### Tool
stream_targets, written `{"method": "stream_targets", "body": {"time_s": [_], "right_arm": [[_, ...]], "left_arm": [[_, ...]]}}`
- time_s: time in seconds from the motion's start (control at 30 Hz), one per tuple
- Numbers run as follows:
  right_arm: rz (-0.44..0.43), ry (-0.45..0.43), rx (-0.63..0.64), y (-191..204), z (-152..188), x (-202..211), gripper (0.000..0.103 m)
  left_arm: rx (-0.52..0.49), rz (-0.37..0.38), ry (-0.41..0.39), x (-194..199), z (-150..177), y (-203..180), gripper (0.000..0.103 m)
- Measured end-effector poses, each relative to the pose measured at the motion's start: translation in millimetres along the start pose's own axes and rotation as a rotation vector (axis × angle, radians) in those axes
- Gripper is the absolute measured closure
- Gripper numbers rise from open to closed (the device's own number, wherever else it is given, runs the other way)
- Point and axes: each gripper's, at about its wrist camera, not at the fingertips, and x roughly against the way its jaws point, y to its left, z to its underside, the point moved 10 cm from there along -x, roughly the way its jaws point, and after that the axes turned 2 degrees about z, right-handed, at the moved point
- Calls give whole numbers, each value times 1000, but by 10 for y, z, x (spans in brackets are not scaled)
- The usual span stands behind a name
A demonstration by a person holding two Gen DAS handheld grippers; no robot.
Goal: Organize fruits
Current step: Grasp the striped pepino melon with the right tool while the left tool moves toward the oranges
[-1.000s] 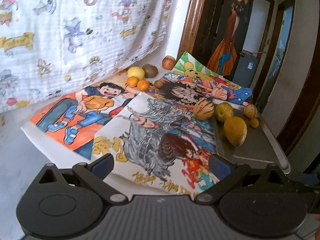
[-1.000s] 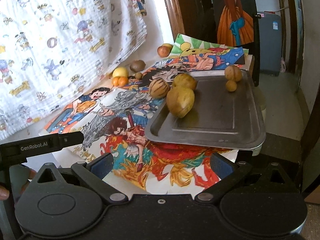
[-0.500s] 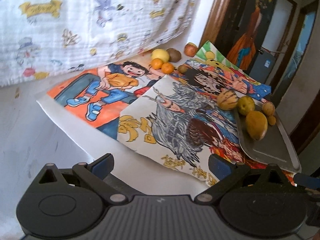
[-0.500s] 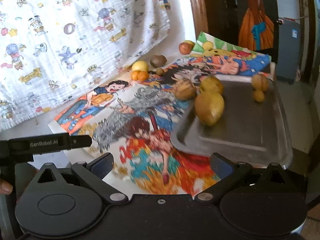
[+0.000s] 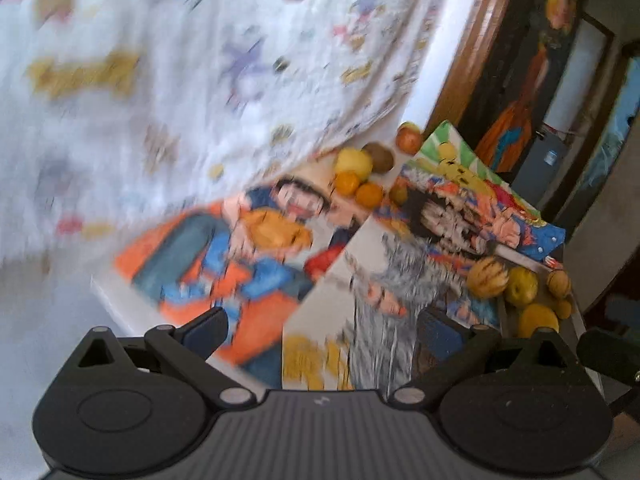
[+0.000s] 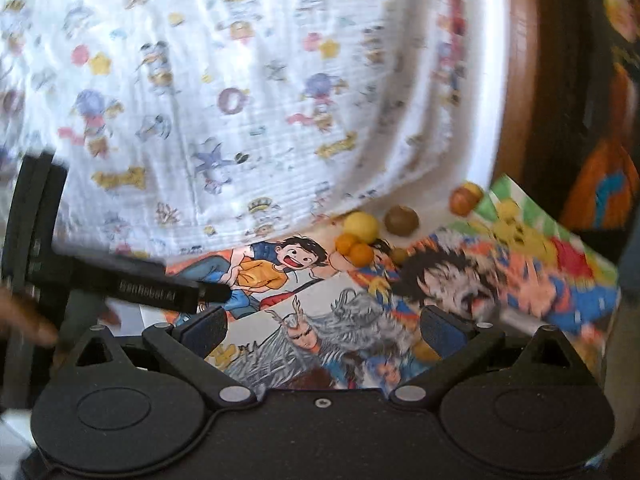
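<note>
A cluster of loose fruit lies at the back by the hanging cloth: a yellow lemon (image 5: 353, 162) (image 6: 361, 226), two small oranges (image 5: 358, 188) (image 6: 354, 249), a brown kiwi (image 5: 379, 157) (image 6: 402, 220) and a reddish apple (image 5: 409, 138) (image 6: 465, 199). In the left wrist view a grey tray (image 5: 505, 314) at the right holds a striped melon (image 5: 488, 278), a green-yellow fruit (image 5: 521, 286), a mango (image 5: 537, 319) and small brown fruits (image 5: 559, 283). My left gripper (image 5: 322, 326) stands open over the cartoon posters, far from the fruit. My right gripper (image 6: 322, 326) is open too, empty.
Colourful cartoon posters (image 6: 500, 268) cover the table. A white printed cloth (image 6: 248, 92) hangs behind it. A dark wooden door frame (image 5: 472, 52) stands at the right. The left gripper's body (image 6: 128, 284) and a hand (image 6: 24, 320) show at the right view's left edge.
Both views have swung; the right wrist has turned left and forward, so the tray has left its view and the back fruit cluster is nearer. The left view is motion-blurred.
</note>
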Motion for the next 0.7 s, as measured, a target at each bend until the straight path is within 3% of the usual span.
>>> {"method": "stream_targets", "body": {"time_s": [0.1,0.33,0.47,0.7], "right_arm": [[-40,26,99,-43,-57,-143,1],[-59,141,240,-391,98,-692,1],[-57,210,316,-587,263,-1026,1],[-67,303,394,-852,481,-1407,12]], "left_arm": [[-80,-24,-28,-40,-247,-62,0],[-202,30,-68,-376,-681,-248,0],[-268,93,-87,-725,-829,-400,0],[-381,164,-88,-1356,-907,-679,1]]}}
